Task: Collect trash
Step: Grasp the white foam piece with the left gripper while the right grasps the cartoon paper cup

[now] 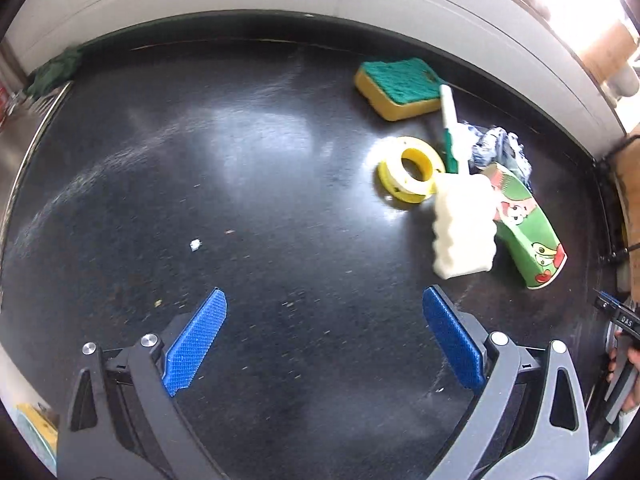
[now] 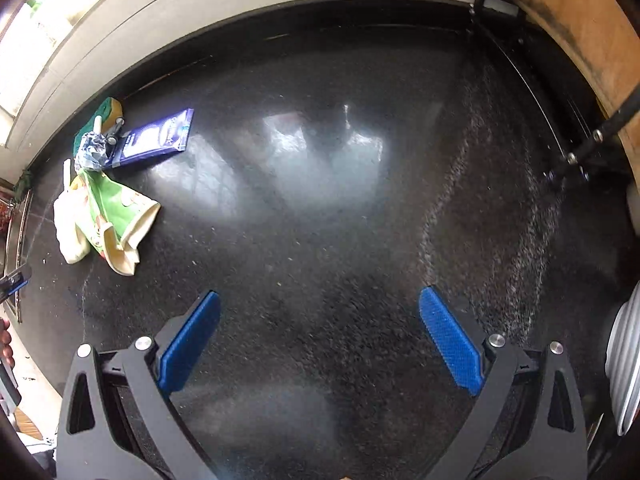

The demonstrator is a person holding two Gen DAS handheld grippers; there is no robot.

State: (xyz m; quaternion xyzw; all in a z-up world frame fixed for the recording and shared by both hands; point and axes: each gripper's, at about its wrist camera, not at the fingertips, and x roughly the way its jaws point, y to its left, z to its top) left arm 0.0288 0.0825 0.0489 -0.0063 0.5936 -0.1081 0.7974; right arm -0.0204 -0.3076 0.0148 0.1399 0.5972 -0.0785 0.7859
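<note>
Black counter (image 1: 200, 200): lying glossy and speckled with crumbs, carrying every item in a loose cluster at its far right.
Left gripper (image 1: 324, 344): hovering over bare counter, fingers standing wide apart and holding nothing; apparently being lined up short of the pile.
Right gripper (image 2: 320, 344): hovering likewise, fingers spread and empty, with the pile sitting well off to its far left.
Paper cup (image 1: 528, 232): lying crushed on its side, mouth facing near; nothing showing inside; likely trash.
White sponge (image 1: 464, 228): resting against the cup, just left of it.
Crumpled wrapper (image 1: 500, 148): sitting behind the cup; likely trash.
Blue packet (image 2: 156, 140): lying flat beside the wrapper.
Yellow reel (image 1: 412, 168): lying flat, left of the sponge.
Scrub sponge (image 1: 396, 88): sitting farthest back.
Bin: none showing.
</note>
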